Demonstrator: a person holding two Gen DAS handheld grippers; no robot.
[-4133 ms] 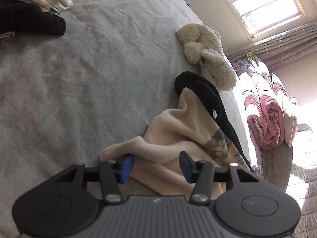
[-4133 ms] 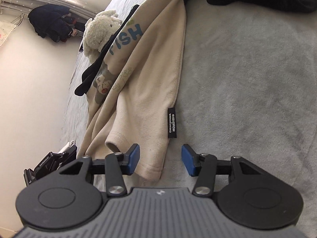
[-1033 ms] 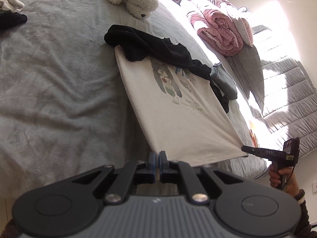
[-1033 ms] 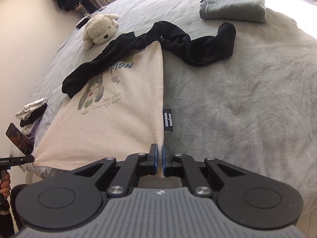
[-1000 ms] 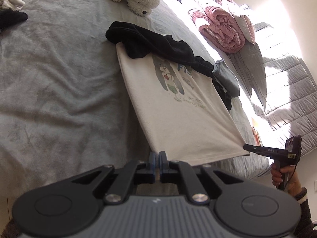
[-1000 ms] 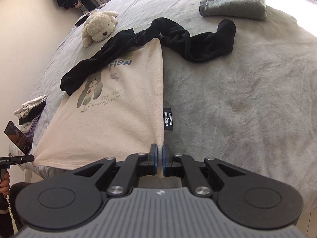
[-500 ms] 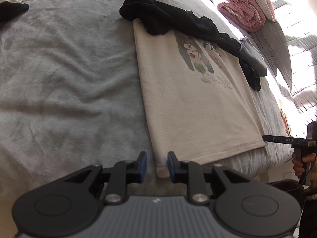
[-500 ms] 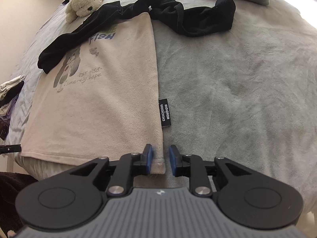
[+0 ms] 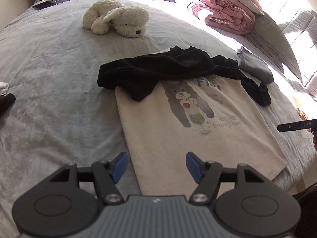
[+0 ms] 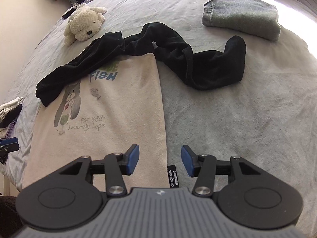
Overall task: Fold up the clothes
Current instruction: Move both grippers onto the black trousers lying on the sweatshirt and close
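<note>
Shirt: the cream T-shirt lies spread flat, print up, on the bed.
Obstruction: a black garment lies across the shirt's top edge.
Left gripper: released, over the shirt's near-left corner.
Right gripper: released, straddling the shirt's right edge.
Progress: shirt laid out; no fold made yet.
Done nearby: a folded grey garment beyond the shirt.

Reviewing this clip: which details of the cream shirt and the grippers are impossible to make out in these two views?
- Cream printed T-shirt: collar and sleeves hidden under the black garment, both views.
- Its near hem: cut off behind the left gripper and right gripper bodies.
- Right gripper's jaws in left view: cut off by frame edge.
</note>
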